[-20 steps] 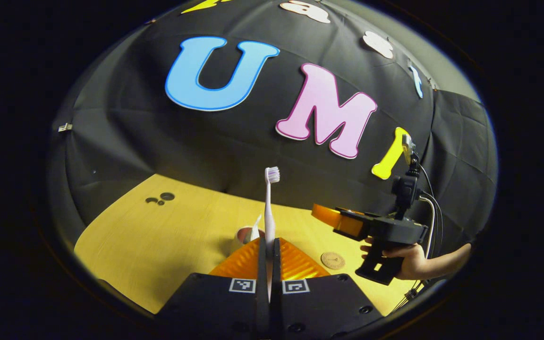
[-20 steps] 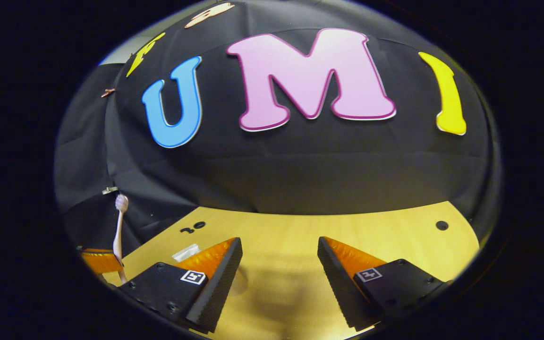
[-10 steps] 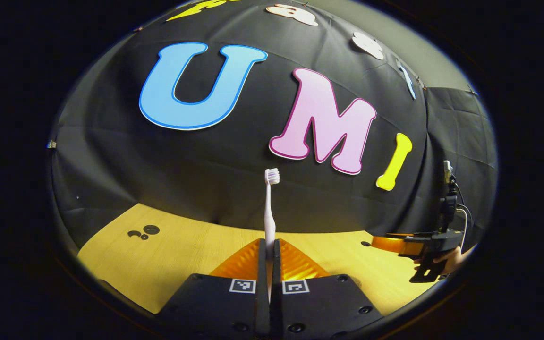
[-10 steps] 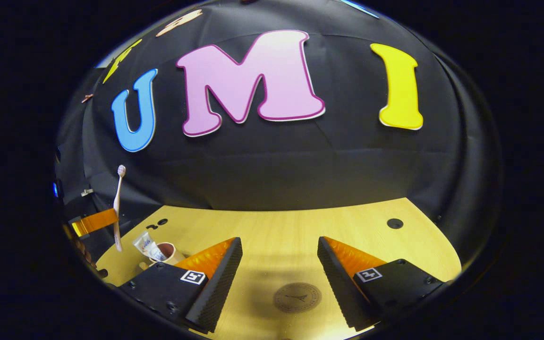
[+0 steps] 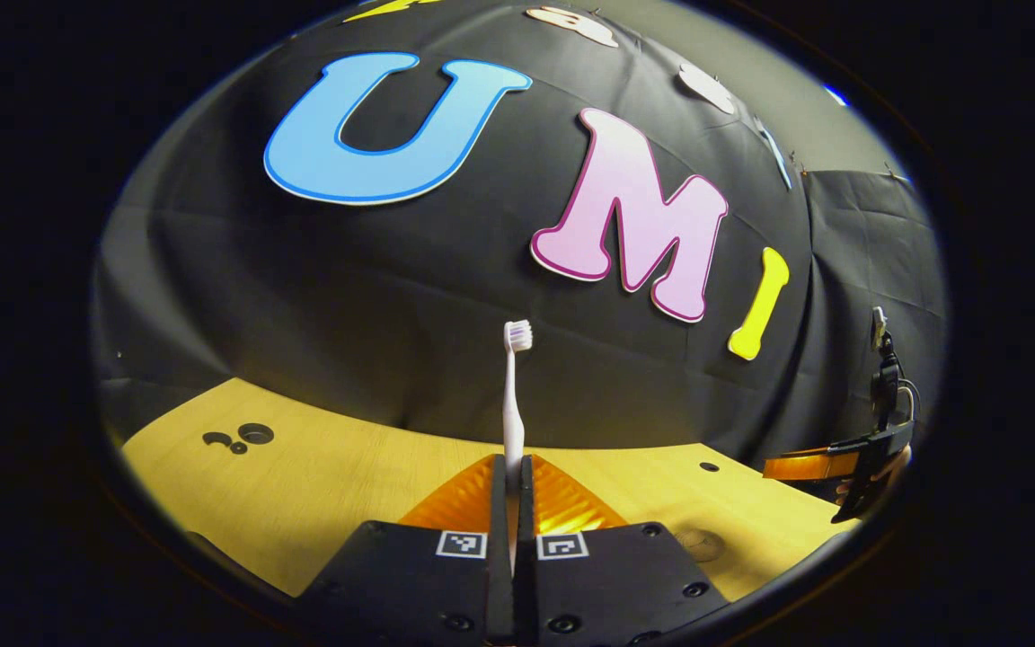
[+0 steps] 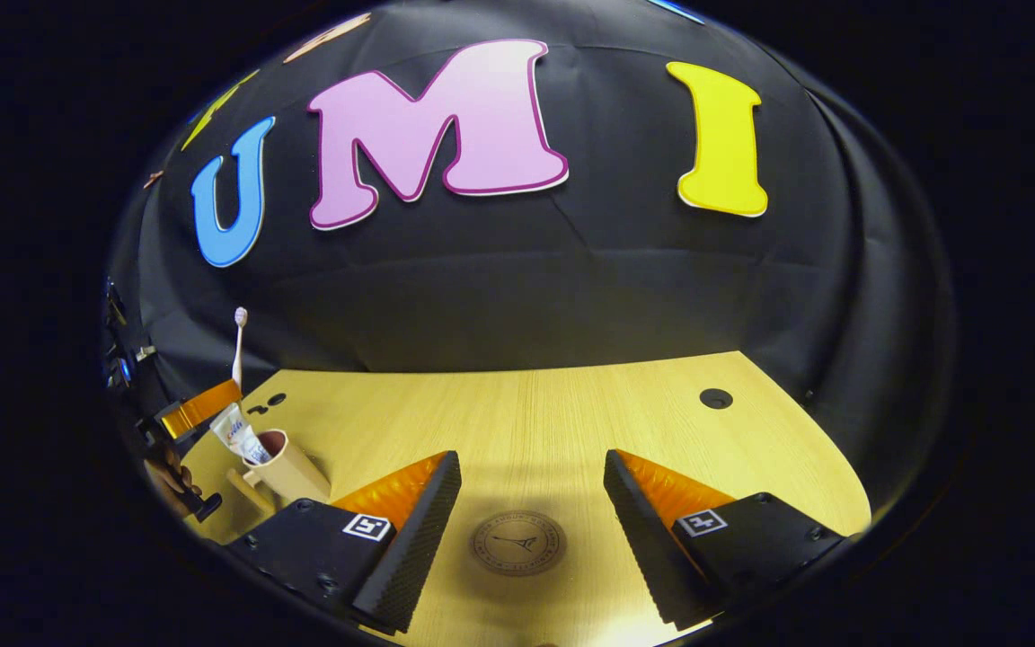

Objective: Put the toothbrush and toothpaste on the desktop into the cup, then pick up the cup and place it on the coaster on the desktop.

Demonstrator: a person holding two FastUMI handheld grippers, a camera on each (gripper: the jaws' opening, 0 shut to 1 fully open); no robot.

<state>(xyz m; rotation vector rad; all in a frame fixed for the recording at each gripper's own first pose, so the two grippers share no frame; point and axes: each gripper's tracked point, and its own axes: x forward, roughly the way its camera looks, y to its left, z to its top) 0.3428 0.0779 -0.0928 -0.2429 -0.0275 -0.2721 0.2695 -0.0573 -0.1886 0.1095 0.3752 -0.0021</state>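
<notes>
My left gripper (image 5: pixel 512 474) is shut on the lower handle of a white toothbrush (image 5: pixel 513 395), which stands upright with its bristle head on top. In the right gripper view that toothbrush (image 6: pixel 238 344) rises above the left gripper (image 6: pixel 199 409) at the far left, just behind a beige cup (image 6: pixel 291 465). A toothpaste tube (image 6: pixel 234 432) leans out of the cup. My right gripper (image 6: pixel 531 463) is open above the table, with the round brown coaster (image 6: pixel 517 543) lying below the gap. The left gripper view shows the right gripper (image 5: pixel 841 464) far to the right and the coaster's edge (image 5: pixel 702 543).
The wooden desktop (image 6: pixel 571 422) ends at the black cloth wall behind. It has a dark hole (image 6: pixel 715 397) at the right and small holes (image 5: pixel 243 436) at the left. A hand (image 6: pixel 172 476) holds the left gripper beside the cup.
The right gripper has drawn back and tilted down, so the coaster and the cup with toothpaste come into its view. The left gripper keeps hold of the toothbrush and has turned slightly.
</notes>
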